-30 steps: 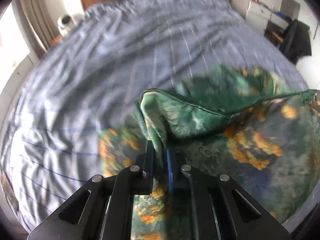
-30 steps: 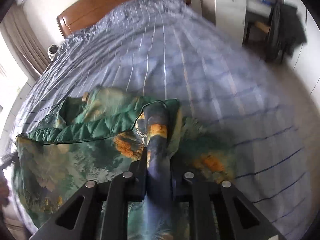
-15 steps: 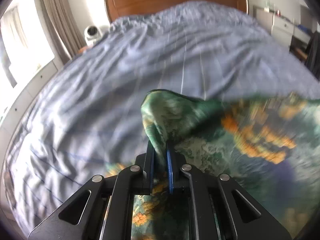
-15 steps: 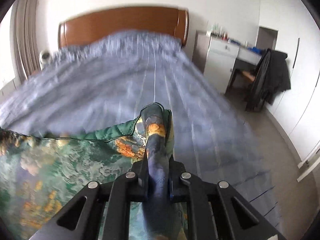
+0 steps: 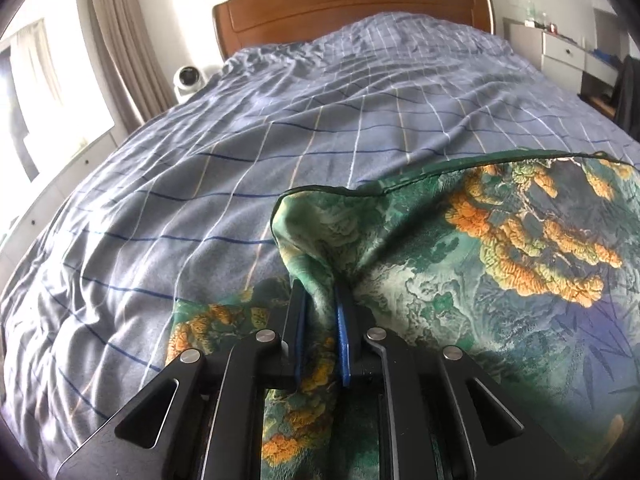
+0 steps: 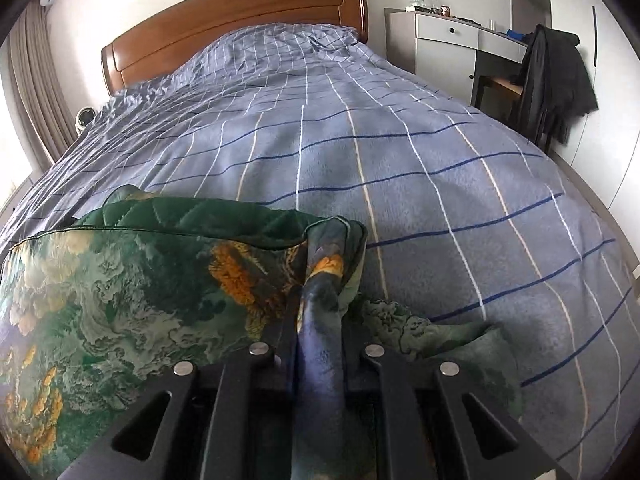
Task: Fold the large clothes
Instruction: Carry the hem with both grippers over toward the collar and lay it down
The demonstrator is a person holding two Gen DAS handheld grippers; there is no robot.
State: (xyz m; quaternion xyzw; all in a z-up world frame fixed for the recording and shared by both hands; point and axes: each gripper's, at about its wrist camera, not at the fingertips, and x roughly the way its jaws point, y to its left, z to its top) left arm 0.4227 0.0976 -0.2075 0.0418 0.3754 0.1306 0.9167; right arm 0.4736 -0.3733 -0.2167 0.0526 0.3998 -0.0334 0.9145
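Observation:
A large green garment (image 5: 460, 264) printed with orange and pale cloud shapes is held up over the foot of the bed. My left gripper (image 5: 320, 292) is shut on its left corner. My right gripper (image 6: 318, 300) is shut on its right corner, where the garment (image 6: 120, 300) stretches away to the left. Its dark green quilted lining (image 6: 192, 216) shows along the top edge. The lower part of the cloth lies below both grippers, partly hidden by them.
The bed has a blue checked cover (image 5: 280, 128) and a brown wooden headboard (image 5: 352, 4). A white round camera (image 5: 188, 80) stands left of the bed. A white desk (image 6: 452, 40) and a chair with a dark coat (image 6: 556, 80) stand on the right.
Both grippers have lifted and tilted up with the garment: the headboard and walls have come into view. The cloth's top edge is now stretched flatter between them.

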